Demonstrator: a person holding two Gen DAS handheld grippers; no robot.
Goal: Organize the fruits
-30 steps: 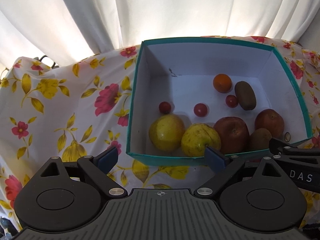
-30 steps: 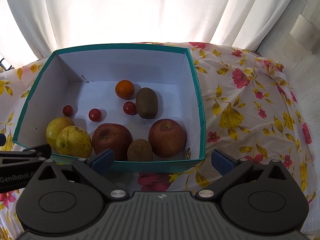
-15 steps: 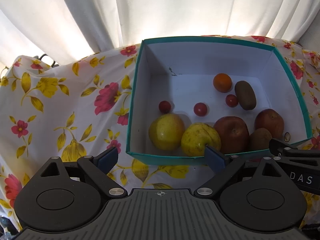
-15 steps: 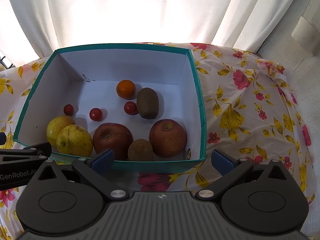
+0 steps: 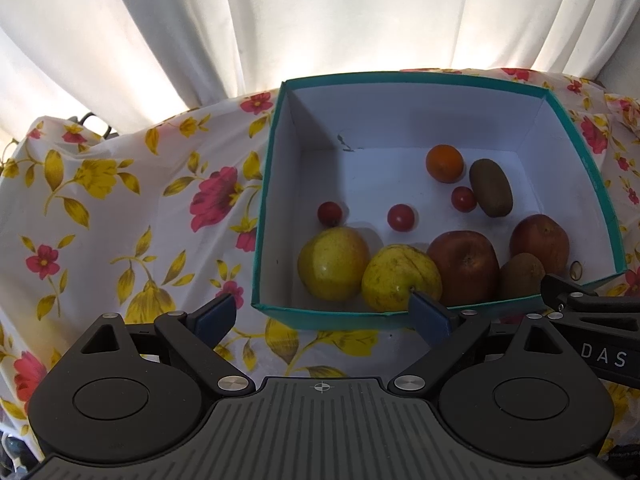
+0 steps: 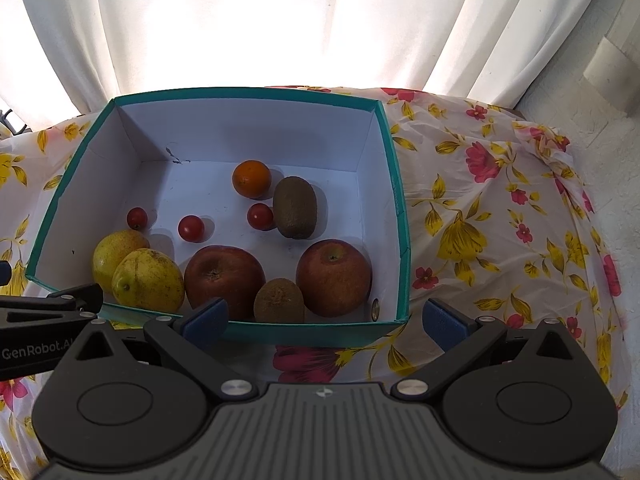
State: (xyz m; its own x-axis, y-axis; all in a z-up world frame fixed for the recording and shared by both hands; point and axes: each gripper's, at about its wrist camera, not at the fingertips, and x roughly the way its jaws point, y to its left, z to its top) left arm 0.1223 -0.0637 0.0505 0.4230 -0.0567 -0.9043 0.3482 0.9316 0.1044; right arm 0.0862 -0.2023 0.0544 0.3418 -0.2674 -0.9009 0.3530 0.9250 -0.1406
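A teal-rimmed white box (image 5: 276,152) (image 6: 394,184) on the floral cloth holds the fruit. Two yellow pears (image 5: 332,264) (image 6: 148,280) lie at its near left. Two red apples (image 5: 464,266) (image 6: 334,276) and a kiwi (image 5: 522,274) (image 6: 279,300) lie along the near wall. An orange (image 5: 445,163) (image 6: 252,178), a second kiwi (image 5: 491,187) (image 6: 295,207) and three cherry tomatoes (image 5: 401,217) (image 6: 191,228) lie further back. My left gripper (image 5: 322,316) is open and empty before the box's near wall. My right gripper (image 6: 324,320) is open and empty there too.
A flowered cloth (image 5: 120,220) (image 6: 500,220) covers the table and drops off at the left and right edges. White curtains (image 5: 320,20) hang right behind the box. A small round object (image 6: 375,304) sits in the box's near right corner.
Both views have drifted very slightly; the right gripper has backed off a little. The fruit and box have not moved.
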